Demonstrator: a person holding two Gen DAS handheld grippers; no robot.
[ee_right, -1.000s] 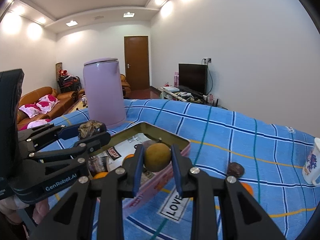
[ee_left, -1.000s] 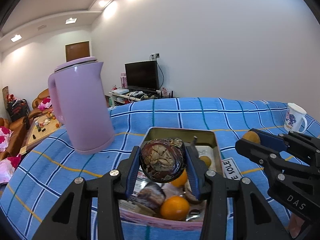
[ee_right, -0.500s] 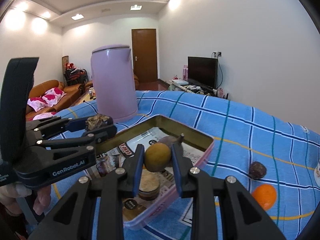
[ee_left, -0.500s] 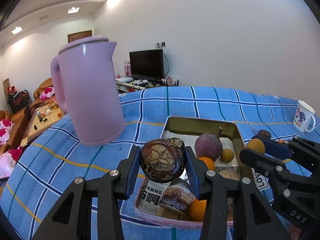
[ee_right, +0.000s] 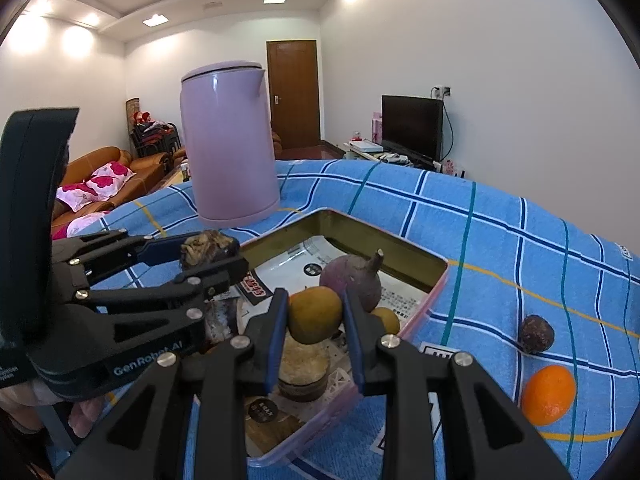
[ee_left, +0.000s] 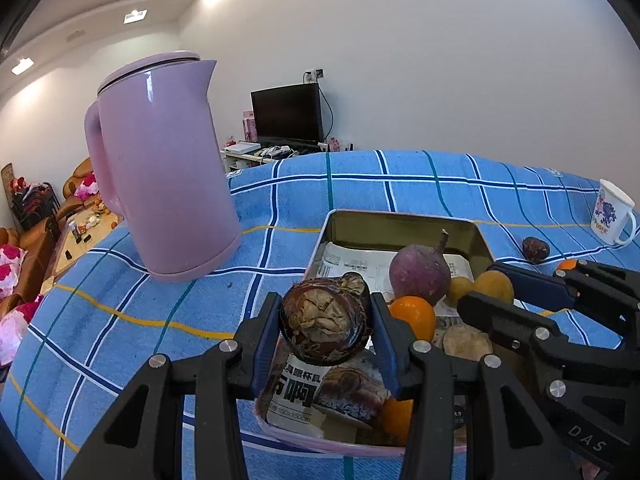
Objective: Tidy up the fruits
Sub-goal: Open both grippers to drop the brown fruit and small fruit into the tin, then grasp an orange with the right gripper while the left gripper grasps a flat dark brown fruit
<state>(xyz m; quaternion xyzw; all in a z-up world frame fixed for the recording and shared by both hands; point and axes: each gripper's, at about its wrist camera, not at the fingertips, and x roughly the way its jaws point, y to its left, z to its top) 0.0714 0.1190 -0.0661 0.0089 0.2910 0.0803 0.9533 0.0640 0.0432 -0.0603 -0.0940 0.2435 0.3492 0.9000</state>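
Observation:
My left gripper (ee_left: 326, 328) is shut on a dark brown wrinkled fruit (ee_left: 325, 330) and holds it above the near left edge of the metal tin (ee_left: 400, 222). It also shows in the right wrist view (ee_right: 208, 250). My right gripper (ee_right: 316, 320) is shut on a yellow-brown round fruit (ee_right: 315, 314) over the tin's (ee_right: 404, 252) near side. It also shows in the left wrist view (ee_left: 494, 286). The tin holds a purple fruit (ee_left: 420, 274), oranges (ee_left: 414, 316), small snack packets and paper. A dark fruit (ee_right: 536, 334) and an orange (ee_right: 548, 394) lie on the cloth to the right.
A tall pink kettle (ee_left: 164, 172) stands on the blue checked tablecloth (ee_left: 120, 292) left of the tin. A white patterned mug (ee_left: 612, 214) stands at the far right. A TV and sofas are in the room behind.
Both grippers have drawn back toward the near side of the tin and moved lower, each still holding its fruit. The kettle and tin look closer and larger.

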